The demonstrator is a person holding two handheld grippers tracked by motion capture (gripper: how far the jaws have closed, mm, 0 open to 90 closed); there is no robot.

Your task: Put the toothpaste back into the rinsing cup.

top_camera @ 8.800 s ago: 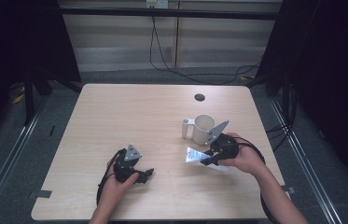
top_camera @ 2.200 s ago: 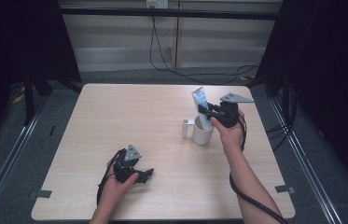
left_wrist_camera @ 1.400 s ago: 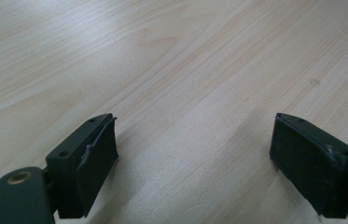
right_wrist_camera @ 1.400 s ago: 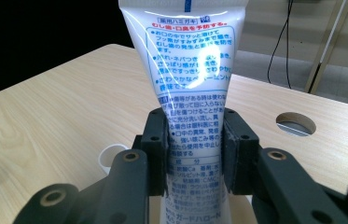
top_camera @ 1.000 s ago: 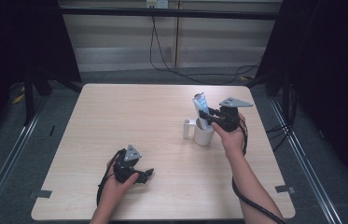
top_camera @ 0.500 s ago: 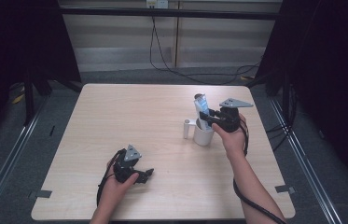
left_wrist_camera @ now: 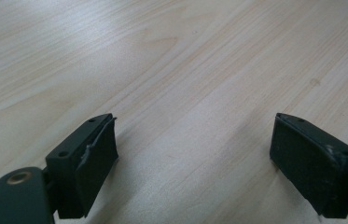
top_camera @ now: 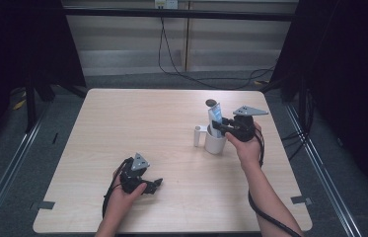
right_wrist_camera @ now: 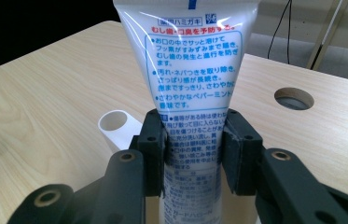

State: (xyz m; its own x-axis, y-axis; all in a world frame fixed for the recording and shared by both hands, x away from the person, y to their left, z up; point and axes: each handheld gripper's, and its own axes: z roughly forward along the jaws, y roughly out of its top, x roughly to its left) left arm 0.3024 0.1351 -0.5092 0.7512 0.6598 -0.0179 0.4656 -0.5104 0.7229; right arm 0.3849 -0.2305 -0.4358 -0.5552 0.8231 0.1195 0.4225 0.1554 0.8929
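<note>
A white toothpaste tube (top_camera: 215, 117) with blue and red print stands upright with its lower end inside a white mug (top_camera: 215, 143) at the table's right of middle. My right gripper (top_camera: 220, 126) reaches in from the right and is shut on the tube just above the mug's rim. In the right gripper view both pads press the sides of the tube (right_wrist_camera: 195, 60), at my right gripper (right_wrist_camera: 194, 149), and the mug's handle (right_wrist_camera: 117, 125) shows at lower left. My left gripper (top_camera: 153, 184) rests near the front edge, held by a hand. In its own view, my left gripper (left_wrist_camera: 195, 158) is wide open over bare wood.
A round hole (top_camera: 211, 103) is cut into the light wooden table (top_camera: 122, 123) just behind the mug, and it also appears in the right gripper view as a hole (right_wrist_camera: 294, 98). Cables trail from both grippers. Dark floor and rails surround the table.
The right gripper lifted the tube from the table's front right, carried it over the mug and lowered it upright into it. The left hand has stayed put.
</note>
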